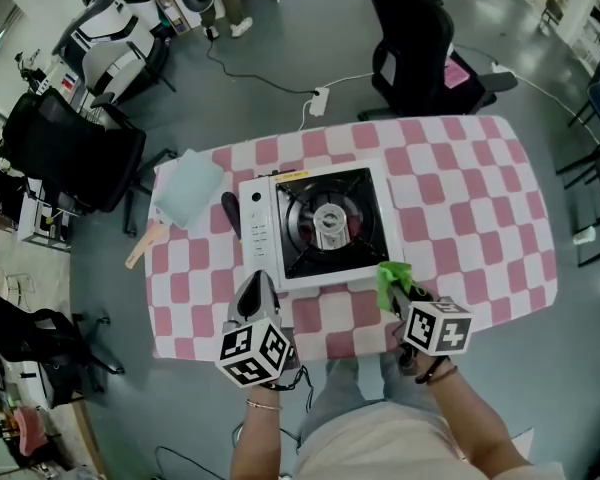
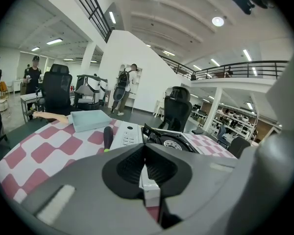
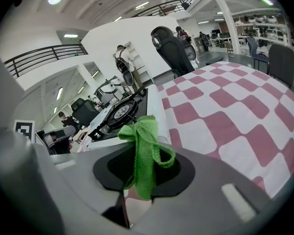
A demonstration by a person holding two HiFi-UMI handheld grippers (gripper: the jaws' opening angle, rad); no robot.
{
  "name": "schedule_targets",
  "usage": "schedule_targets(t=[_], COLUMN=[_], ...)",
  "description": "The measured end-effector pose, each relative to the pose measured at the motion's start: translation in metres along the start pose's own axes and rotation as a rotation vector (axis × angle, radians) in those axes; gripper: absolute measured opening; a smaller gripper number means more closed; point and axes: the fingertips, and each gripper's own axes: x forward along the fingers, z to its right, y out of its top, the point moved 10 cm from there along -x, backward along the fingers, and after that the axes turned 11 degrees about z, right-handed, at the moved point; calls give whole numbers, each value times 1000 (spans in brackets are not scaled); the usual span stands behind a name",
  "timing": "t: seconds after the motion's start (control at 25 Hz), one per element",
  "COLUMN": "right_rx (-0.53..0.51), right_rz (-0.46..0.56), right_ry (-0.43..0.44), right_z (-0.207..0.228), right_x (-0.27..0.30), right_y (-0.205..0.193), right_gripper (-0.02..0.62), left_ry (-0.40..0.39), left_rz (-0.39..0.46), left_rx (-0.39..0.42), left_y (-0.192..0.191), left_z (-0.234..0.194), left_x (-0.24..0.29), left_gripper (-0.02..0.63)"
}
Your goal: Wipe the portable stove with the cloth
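The green cloth (image 3: 146,146) is held bunched in the clenched right hand-held gripper (image 1: 395,293), at the near right corner of the portable stove (image 1: 320,223) on the counter (image 1: 460,198). It is best pressed flat and drawn across the white top, the burner being skirted. The left hand-held gripper (image 1: 258,286) is closed on nothing. Nothing can be made out in the pale blue tray (image 1: 188,188), far left
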Motion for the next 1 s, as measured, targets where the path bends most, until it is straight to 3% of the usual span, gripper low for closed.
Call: schedule_targets(t=[0.6, 0.8, 1.0], right_rx=[-81, -184, -360], right_rz=[-114, -173, -248], right_ry=[50, 93, 147], right_z=[29, 36, 32], right_x=[-4, 1, 9], right_y=[23, 37, 45], right_gripper=[91, 91, 91], left_ry=[16, 26, 42], left_rz=[30, 47, 58], left_rx=[44, 49, 44], left_y=[19, 23, 23], left_z=[19, 25, 28], left_x=[-7, -9, -13], left_gripper=[0, 0, 1])
